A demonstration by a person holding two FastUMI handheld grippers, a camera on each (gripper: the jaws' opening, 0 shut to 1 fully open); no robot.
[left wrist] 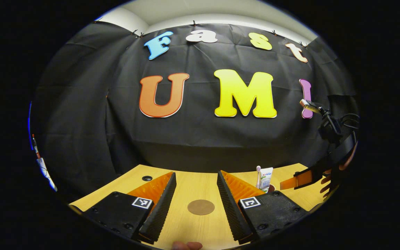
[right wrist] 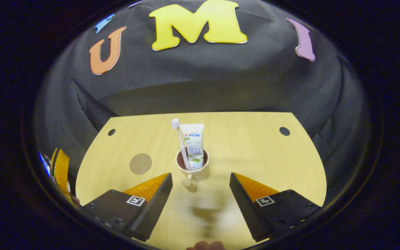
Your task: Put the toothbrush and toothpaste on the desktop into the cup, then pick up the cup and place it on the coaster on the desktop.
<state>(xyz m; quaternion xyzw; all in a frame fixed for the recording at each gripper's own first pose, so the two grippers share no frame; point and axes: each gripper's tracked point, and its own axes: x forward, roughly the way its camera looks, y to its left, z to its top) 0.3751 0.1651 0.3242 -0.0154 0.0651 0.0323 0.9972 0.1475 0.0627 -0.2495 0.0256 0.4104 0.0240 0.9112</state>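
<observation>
Right gripper view: the right tool (right wrist: 200, 194) hangs above the wooden bench (right wrist: 255, 152) with its jaws spread wide and nothing between them. Just beyond the fingertips, centred on the gap, stands the cup (right wrist: 194, 172), upright on the bench and apart from both fingers. Inside it the toothbrush (right wrist: 181, 142) leans left with its bristle head uppermost, and the toothpaste (right wrist: 193, 146) tube stands upright beside it on the right; both project above the rim. The round brown coaster (right wrist: 140, 163) lies flat on the bench to the left of the cup, near it but apart, with nothing on it. Two dark holes mark the far corners of the bench. At the left edge of this view a part of the left tool shows, too small to tell how its jaws stand.

Left gripper view: the left tool (left wrist: 196, 194) is likewise spread and grips nothing. The coaster (left wrist: 201, 207) lies on the bench (left wrist: 189, 180) between its two fingers, touching neither. The toothbrush (left wrist: 258, 175) and toothpaste (left wrist: 266, 178) rise behind the right-hand finger, the cup below them largely hidden by that finger. At the right edge the right tool (left wrist: 299, 180) reaches in, held by a hand (left wrist: 328, 184). A fingertip shows at the bottom edge of each view.
</observation>
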